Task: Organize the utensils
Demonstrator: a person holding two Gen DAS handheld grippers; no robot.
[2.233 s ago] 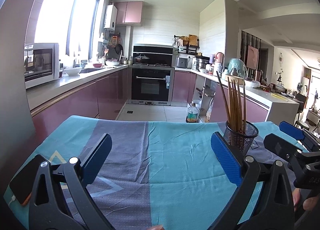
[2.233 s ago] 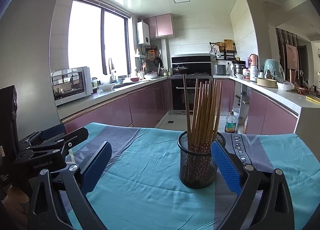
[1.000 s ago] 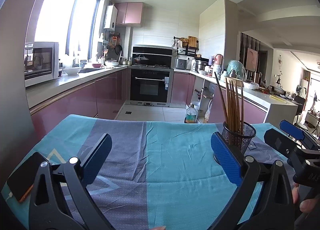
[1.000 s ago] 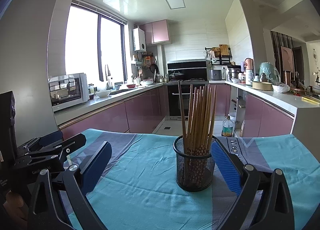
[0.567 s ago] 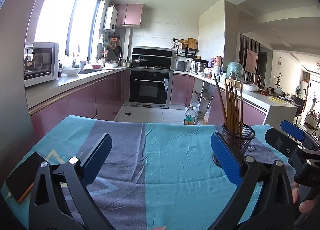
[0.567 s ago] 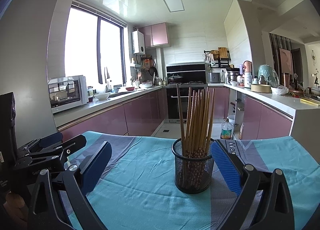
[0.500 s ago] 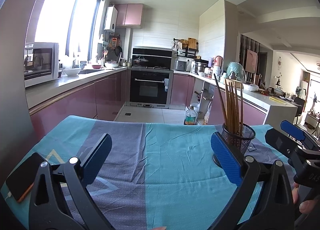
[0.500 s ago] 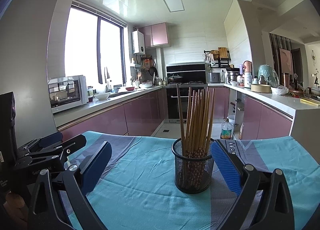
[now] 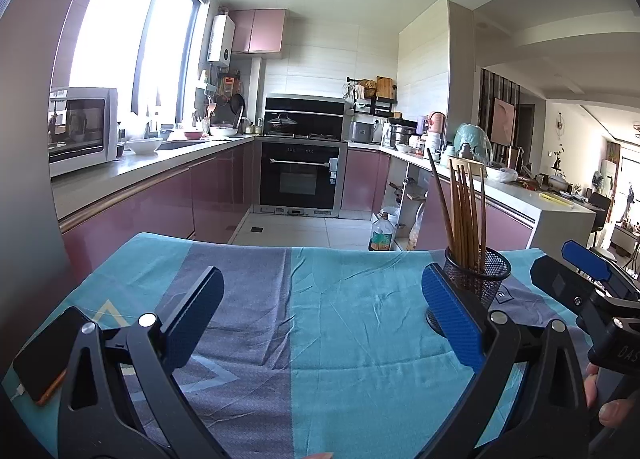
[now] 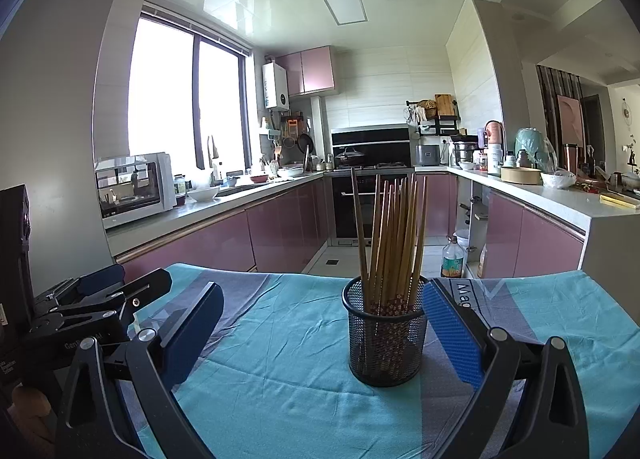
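Observation:
A black mesh holder (image 10: 386, 335) stands upright on the teal and grey tablecloth (image 10: 280, 343), filled with several wooden chopsticks (image 10: 390, 235). My right gripper (image 10: 320, 331) is open just in front of it, the holder sitting near the right finger with nothing gripped. In the left wrist view the holder (image 9: 478, 273) is at the right, behind the right finger, its chopsticks (image 9: 464, 211) sticking up. My left gripper (image 9: 320, 315) is open over bare cloth. Each gripper also appears in the other's view: right gripper (image 9: 588, 279), left gripper (image 10: 104, 299).
A dark phone (image 9: 40, 353) lies at the cloth's left edge. Beyond the table's far edge are the kitchen floor, pink cabinets (image 10: 224, 243), an oven (image 9: 300, 181), a microwave (image 9: 80, 129) and a bottle (image 9: 380, 233) on the floor. A hand (image 9: 612, 403) holds the right gripper's handle.
The right gripper has drawn back slightly and tilted up, so the holder sits a little lower and more left in its view. The left gripper has barely shifted. Both stayed open.

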